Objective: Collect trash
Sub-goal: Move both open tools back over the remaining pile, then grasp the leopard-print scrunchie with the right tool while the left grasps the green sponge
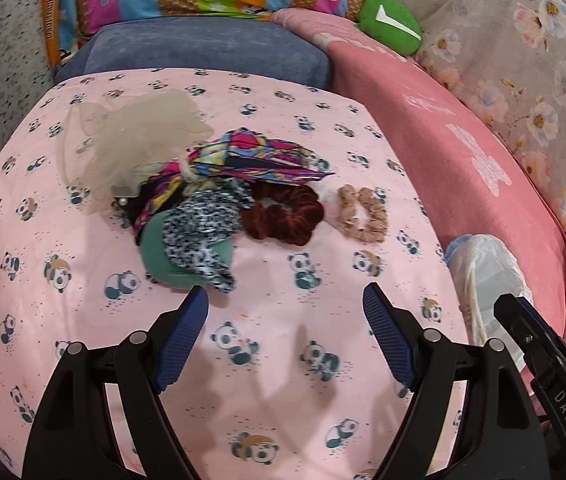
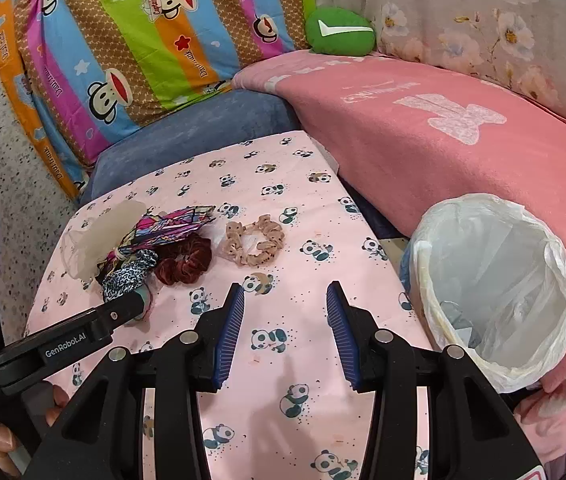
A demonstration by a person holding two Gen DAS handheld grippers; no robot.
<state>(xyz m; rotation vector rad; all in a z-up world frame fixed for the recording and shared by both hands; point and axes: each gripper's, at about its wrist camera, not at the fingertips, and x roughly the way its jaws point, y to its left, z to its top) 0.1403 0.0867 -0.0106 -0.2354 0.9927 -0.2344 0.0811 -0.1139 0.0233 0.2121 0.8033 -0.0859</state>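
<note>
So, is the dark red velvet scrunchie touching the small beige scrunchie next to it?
Apart. In the left wrist view a strip of pink panda cloth shows between the dark red velvet scrunchie and the beige scrunchie.

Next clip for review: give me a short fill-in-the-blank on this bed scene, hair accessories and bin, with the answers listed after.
1. The bin beside the bed is lined with a white plastic ____.
2. The sheet under the hair accessories is printed with small ____.
3. The beige scrunchie lies apart from the pile, next to the ____ scrunchie.
4. Both the left gripper and the right gripper hold ____ between their fingers.

Missing words: bag; pandas; dark red; nothing
</note>
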